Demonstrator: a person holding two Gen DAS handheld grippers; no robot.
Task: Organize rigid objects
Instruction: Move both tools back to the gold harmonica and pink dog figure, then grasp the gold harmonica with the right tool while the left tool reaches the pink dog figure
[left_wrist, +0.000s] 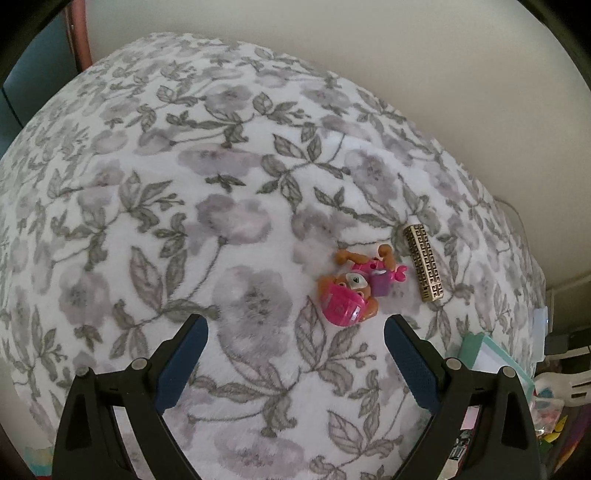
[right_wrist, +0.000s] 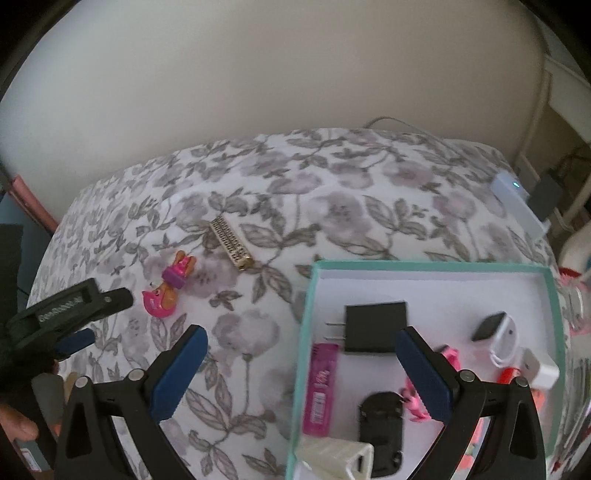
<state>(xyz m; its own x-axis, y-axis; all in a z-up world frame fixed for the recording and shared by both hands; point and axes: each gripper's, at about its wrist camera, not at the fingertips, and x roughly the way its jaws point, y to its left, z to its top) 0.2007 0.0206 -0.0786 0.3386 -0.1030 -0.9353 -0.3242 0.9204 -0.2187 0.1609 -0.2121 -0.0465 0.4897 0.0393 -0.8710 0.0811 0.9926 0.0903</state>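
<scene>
A home, most likely a bedroom — a soft floral blanket (left_wrist: 221, 221) in white, grey and mauve covers a bed-like surface against a plain cream wall (right_wrist: 258, 74). A child's toy figure (left_wrist: 351, 288) lies on it, and at the far right a small white device (right_wrist: 517, 203) glows by trailing cables (right_wrist: 535, 110).

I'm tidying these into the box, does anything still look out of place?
Yes. Two items lie loose on the floral blanket, outside the teal box: the pink toy pup, tipped on its side, and the gold patterned tube beside it.
</scene>
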